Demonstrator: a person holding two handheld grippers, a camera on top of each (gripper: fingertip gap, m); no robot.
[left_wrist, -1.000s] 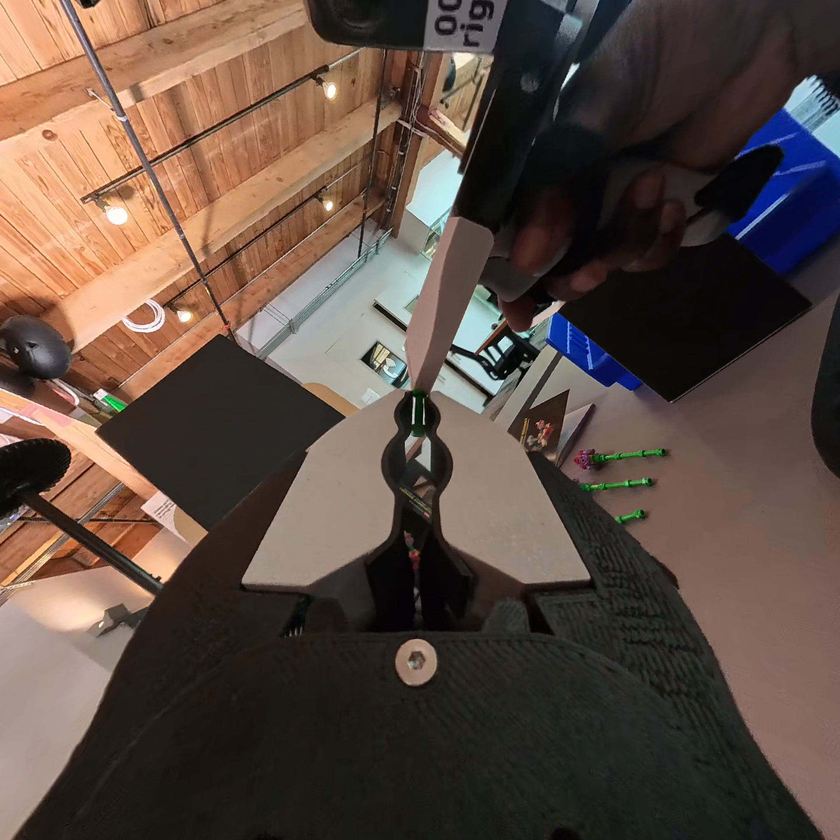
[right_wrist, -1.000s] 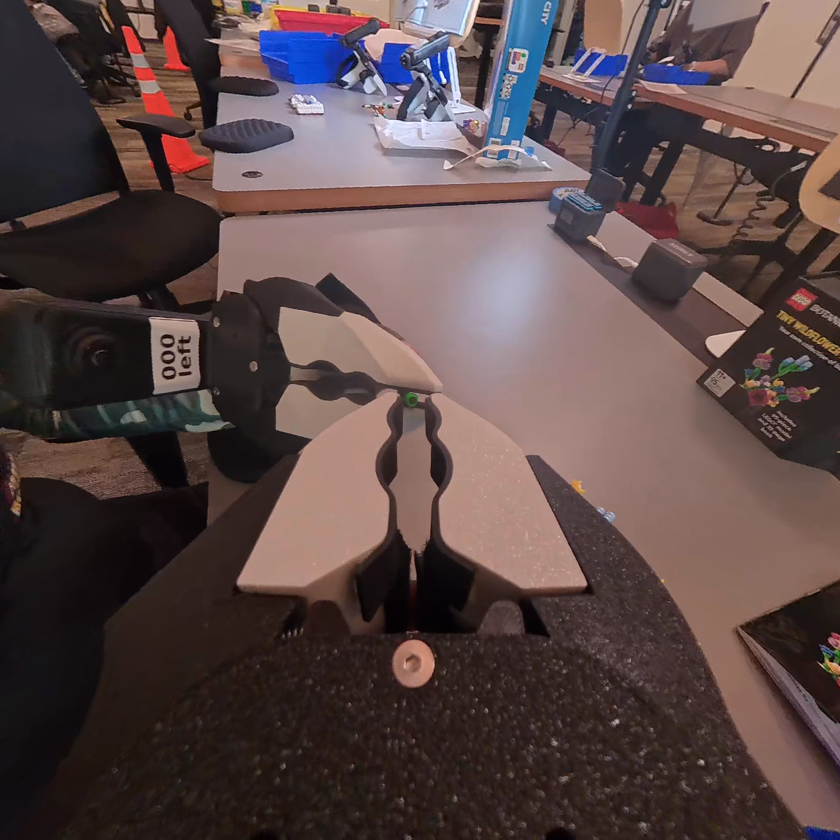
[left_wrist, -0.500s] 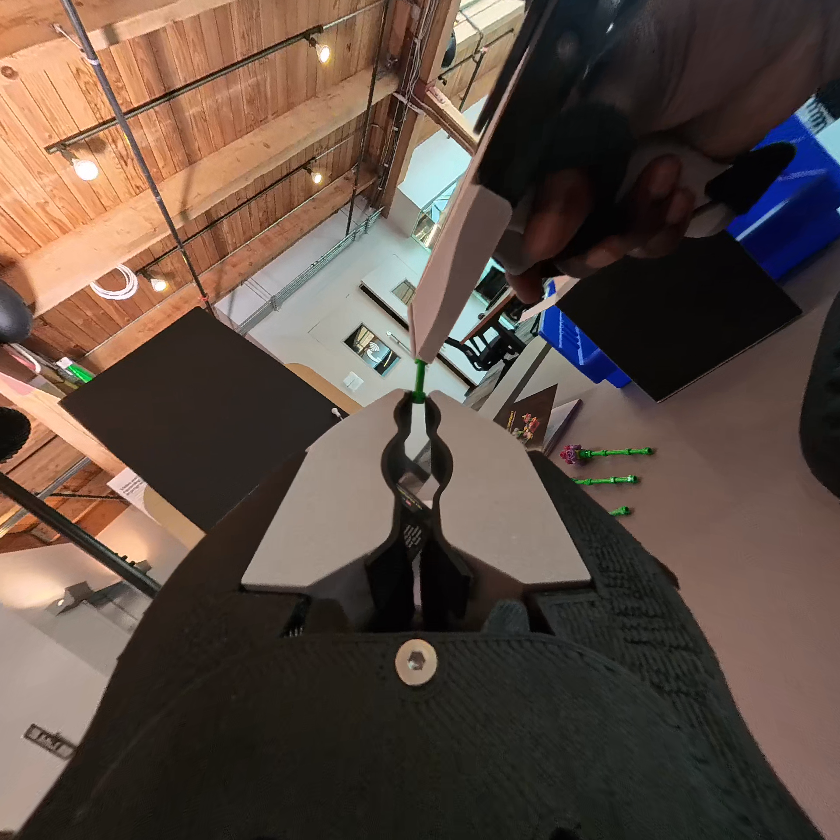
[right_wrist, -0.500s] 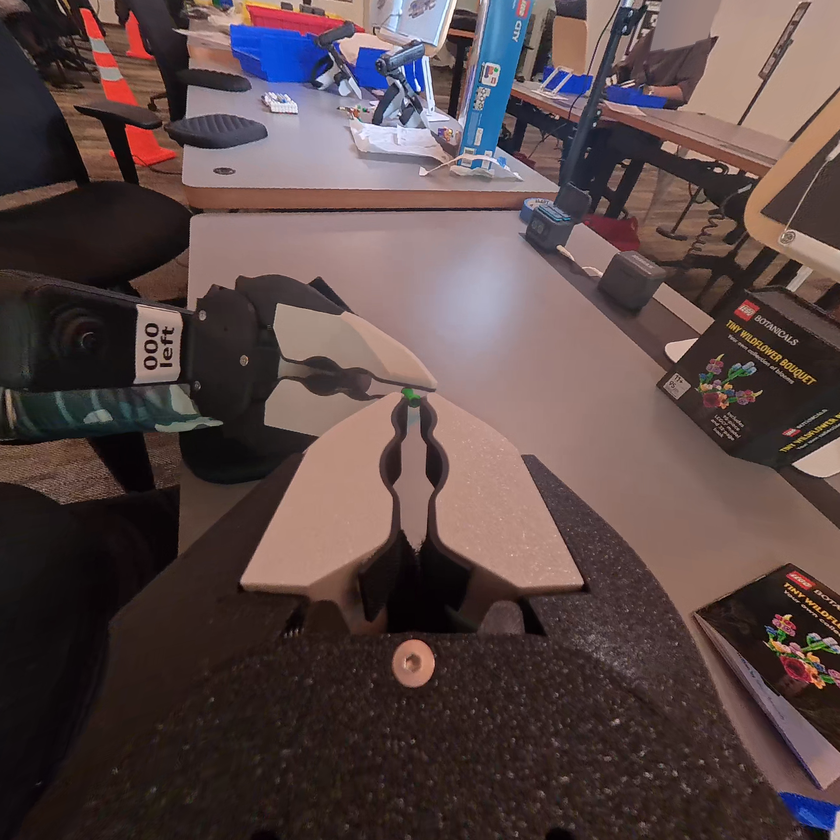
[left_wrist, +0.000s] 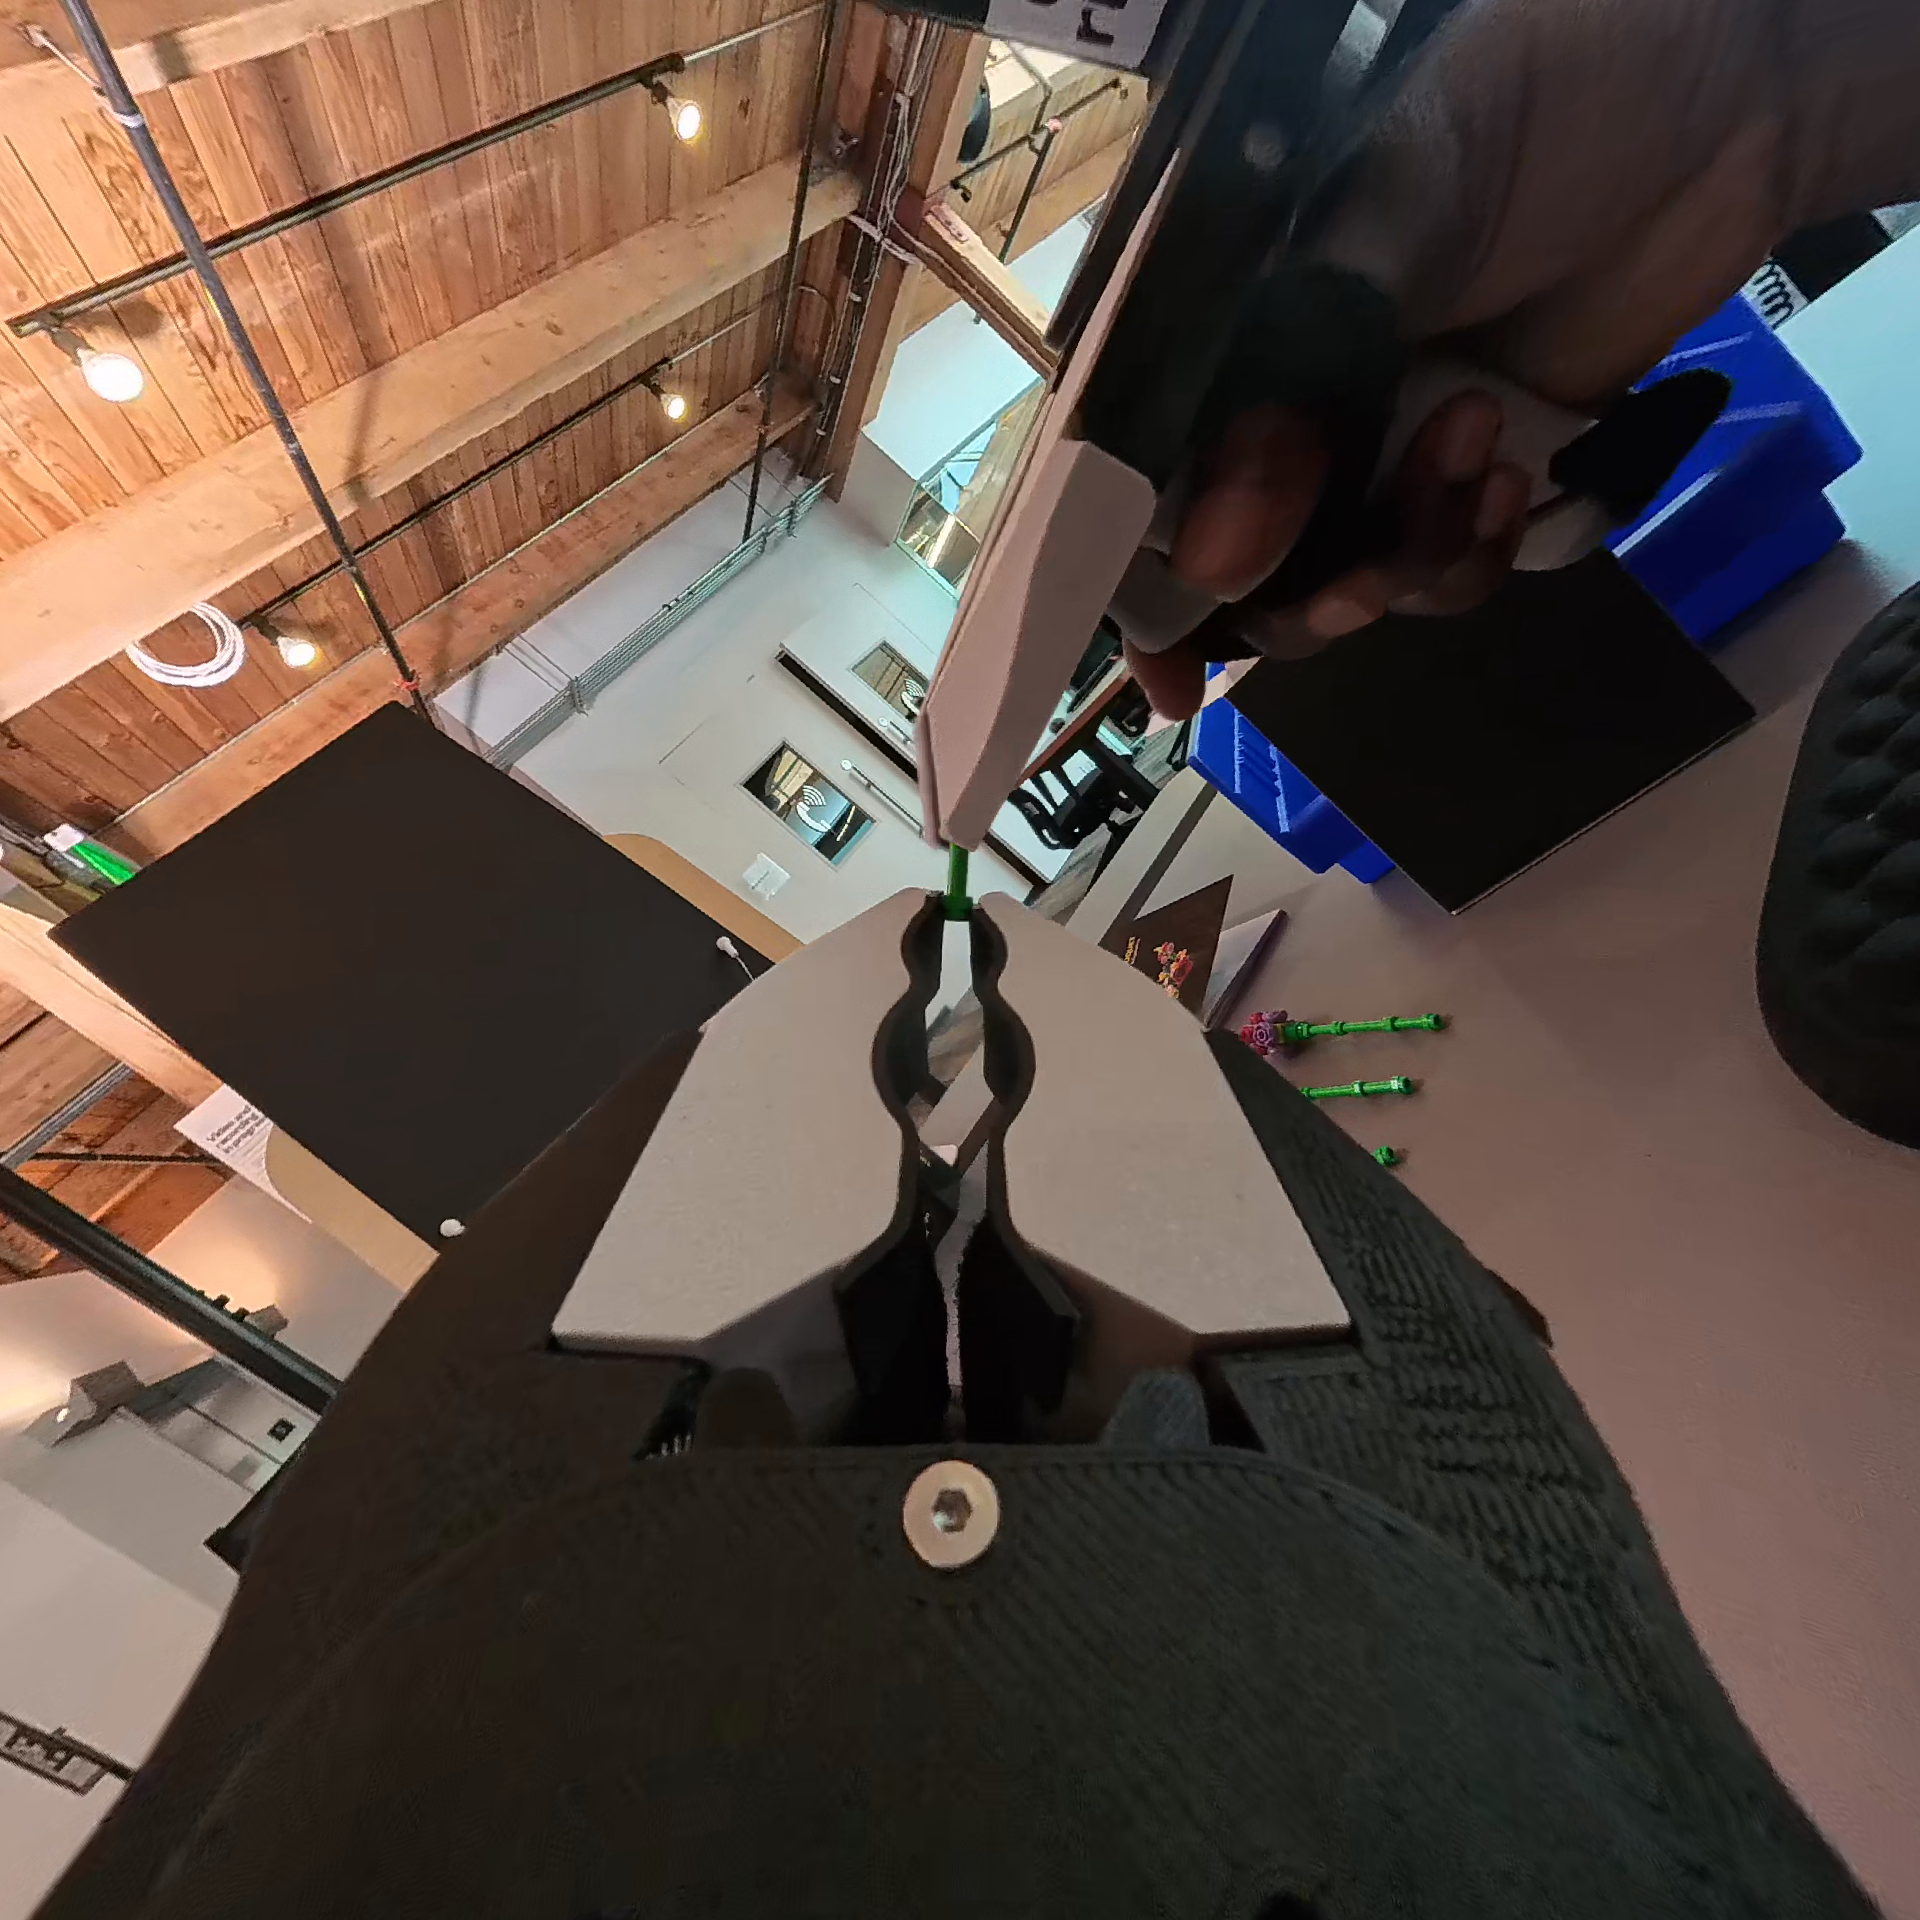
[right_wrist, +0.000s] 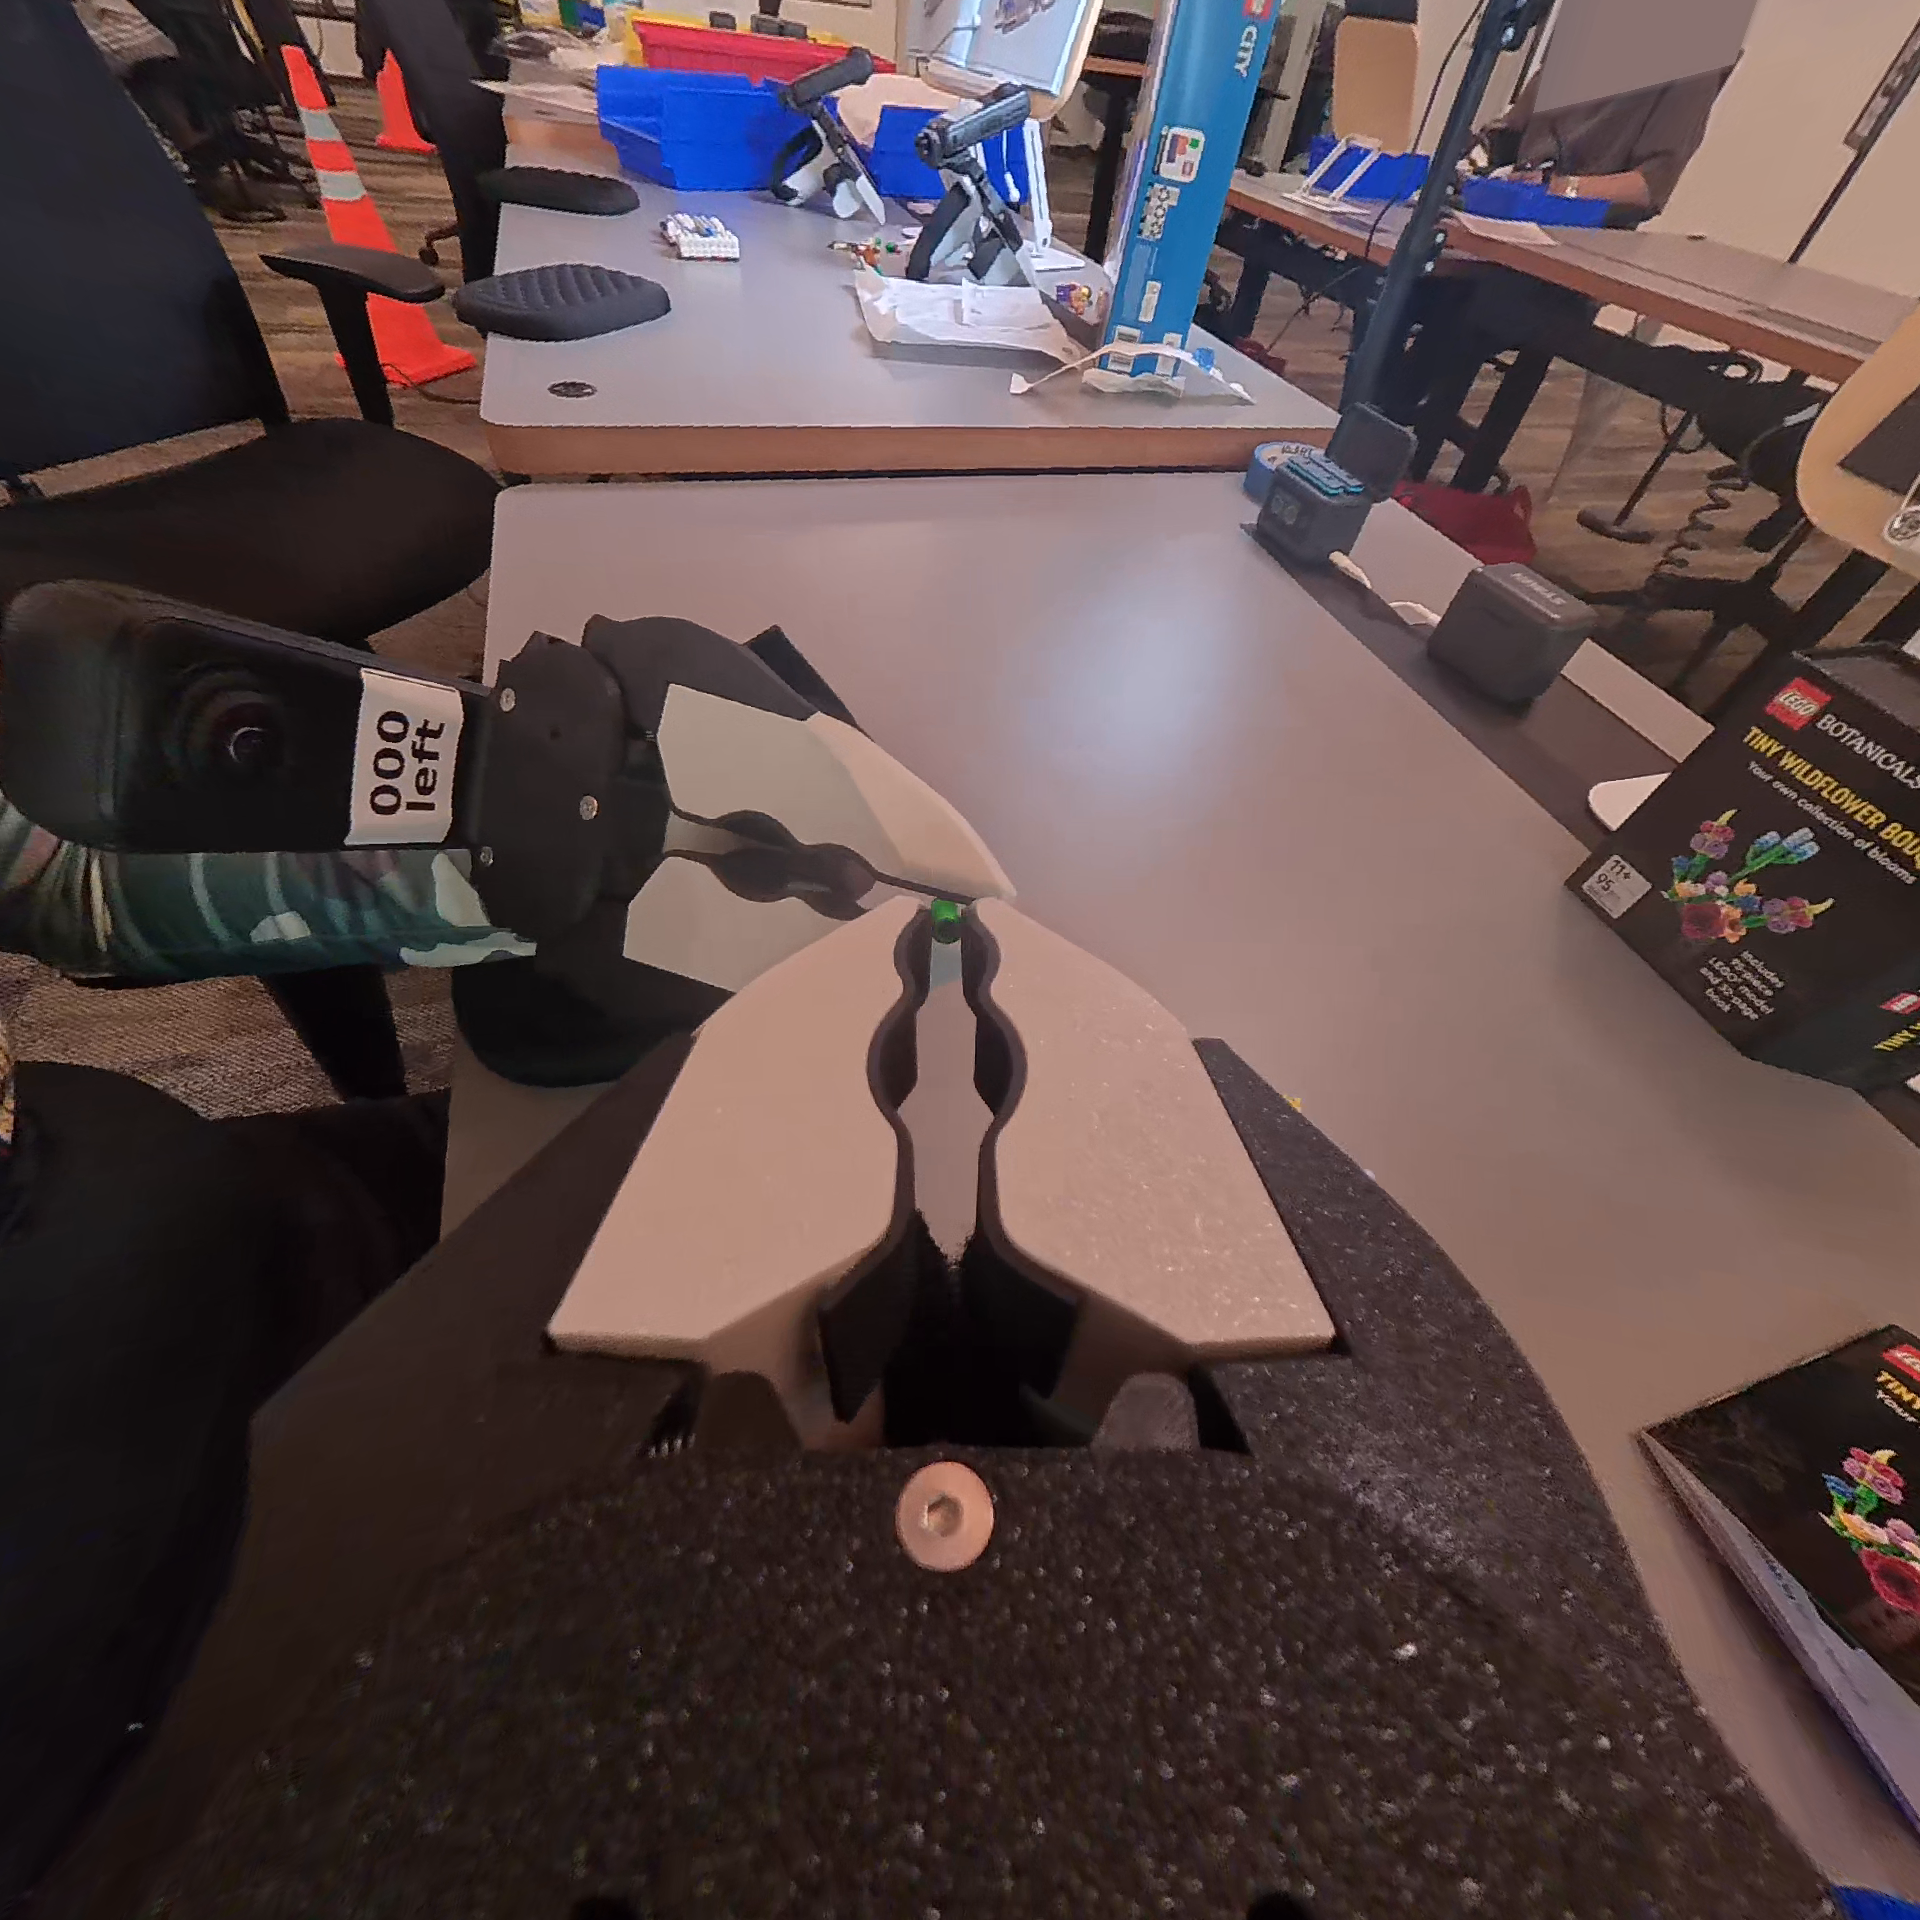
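Jaws, left gripper (left_wrist: 954, 914): tips pinched together on the lower end of a short green stem piece (left_wrist: 956, 883), held upright with the gripper pointing toward the wooden ceiling. Jaws, right gripper (right_wrist: 943, 925): tips likewise nipped onto the same green piece, seen end-on in its own view, coming in from above and crosswise to the left one. Both grip it in mid-air above the grey table (right_wrist: 1143, 727).

Right of the left gripper on the table: three more green stems (left_wrist: 1351, 1086), one bearing a pink flower head; well apart from both grippers. Flower-set box (right_wrist: 1787, 873) and booklet (right_wrist: 1829, 1538) farther right.

Judgement: the hold is at the very tips, so any pull or push should run straight along the stem axis, without twist, or the piece may pop out.

Versus 1.0 s ago: more green shows between the two sets of tips; the right gripper has drawn upward, away from the left.
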